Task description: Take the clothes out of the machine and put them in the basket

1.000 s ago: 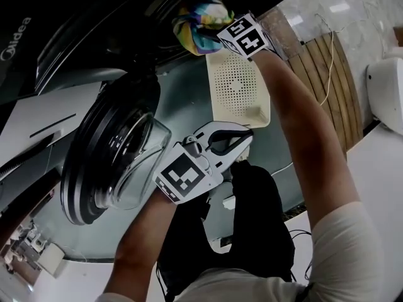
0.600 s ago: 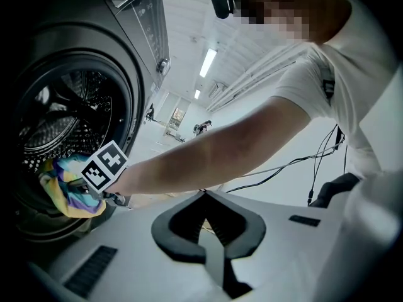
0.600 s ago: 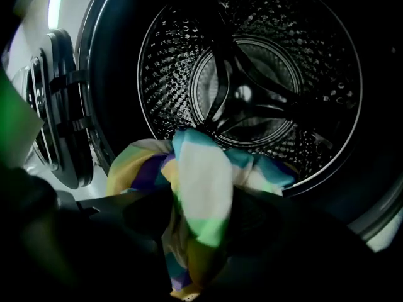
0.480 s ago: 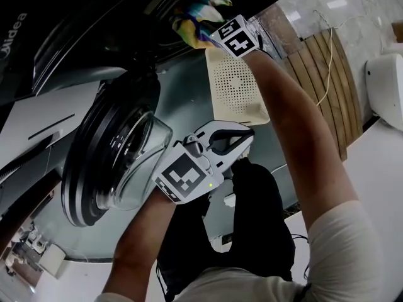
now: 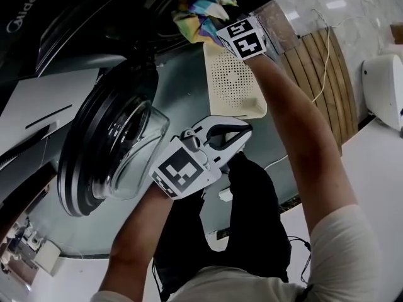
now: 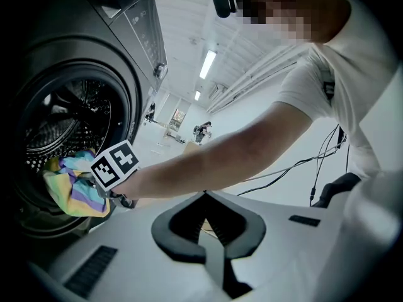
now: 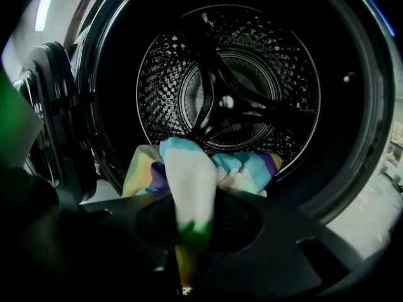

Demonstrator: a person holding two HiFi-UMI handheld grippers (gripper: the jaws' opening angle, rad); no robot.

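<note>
A multicoloured cloth [image 7: 189,181] lies bunched at the mouth of the washing machine's drum [image 7: 233,87]. My right gripper [image 7: 189,231] has a fold of it between its jaws, which are closing and pinching it. In the head view the cloth [image 5: 201,11] sits at the top, just beyond the right gripper's marker cube [image 5: 244,38]. The cream perforated basket [image 5: 236,80] stands on the floor right below that hand. My left gripper [image 5: 242,131] hangs shut and empty over the floor beside the open door [image 5: 107,143]. In the left gripper view, the cloth [image 6: 72,190] shows by the drum.
The round glass door [image 7: 47,118] swings open to the left of the drum. A wooden slatted board [image 5: 321,80] with a cable lies right of the basket. A white appliance [image 5: 384,87] stands at the far right. My dark-trousered leg [image 5: 252,219] is below the left gripper.
The right hand and the cloth have shifted a little towards the top of the head view, and the cloth looks more bunched. The left gripper has stayed where it was.
</note>
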